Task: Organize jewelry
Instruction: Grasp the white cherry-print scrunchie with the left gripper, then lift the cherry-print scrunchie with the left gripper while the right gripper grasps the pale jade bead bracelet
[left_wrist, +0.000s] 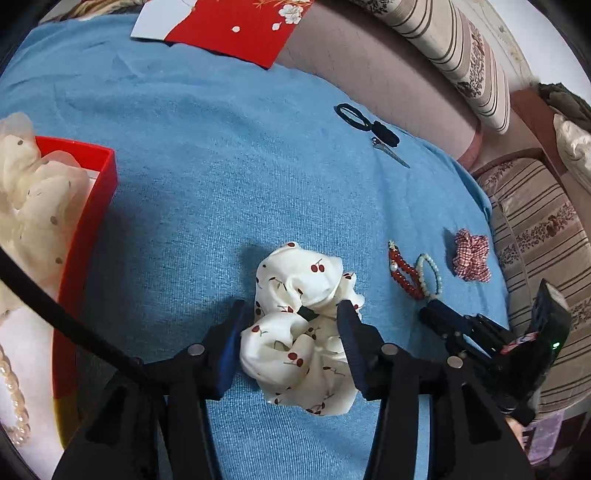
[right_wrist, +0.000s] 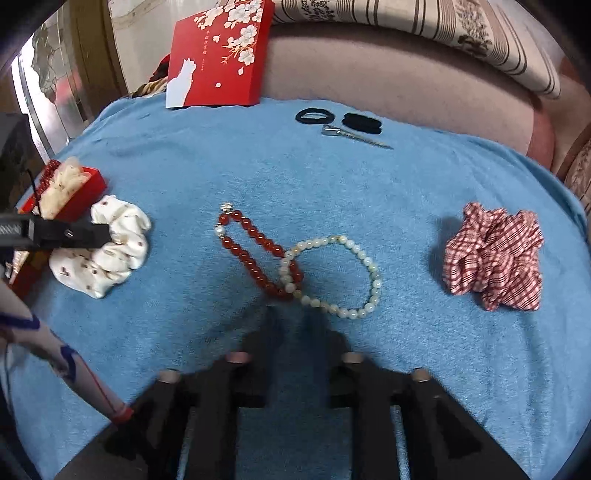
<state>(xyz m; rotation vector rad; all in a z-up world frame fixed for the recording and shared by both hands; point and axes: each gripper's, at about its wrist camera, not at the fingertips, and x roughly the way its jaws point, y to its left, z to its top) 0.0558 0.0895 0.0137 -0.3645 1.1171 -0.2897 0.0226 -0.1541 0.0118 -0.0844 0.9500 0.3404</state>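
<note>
A blue towel (left_wrist: 207, 177) covers a soft surface and fills most of both views. In the left wrist view, the left gripper (left_wrist: 291, 314) sits at bottom centre with its fingers spread on either side of a white cherry-print scrunchie (left_wrist: 299, 325); the pads flank the fabric, and whether they press it cannot be told. At the left edge of the frame a red box (left_wrist: 86, 236) stands open, its near wall facing the scrunchie, holding a cream dotted scrunchie (left_wrist: 33, 195) and a pearl strand (left_wrist: 16, 402) at lower left. Open towel lies between the box wall and the gripper.

In the right wrist view, the right gripper (right_wrist: 295, 332) is blurred at bottom centre, its fingers parted with bare towel between them, holding nothing. Just above its tips lie a red bead bracelet (right_wrist: 255, 254) and a pale bead bracelet (right_wrist: 332, 277), overlapping where their loops cross. A red checked scrunchie (right_wrist: 493, 254) rests at the right, near the towel's edge, well apart from the bracelets. Toward the upper edge lie a black hair tie (right_wrist: 316, 116), a second black band (right_wrist: 362, 123) and a metal hair clip (right_wrist: 354, 134), close together. A red floral lid (right_wrist: 218, 55) leans at the top of the frame, behind the towel. A wide stretch of bare towel separates the bracelets from the top group.
</note>
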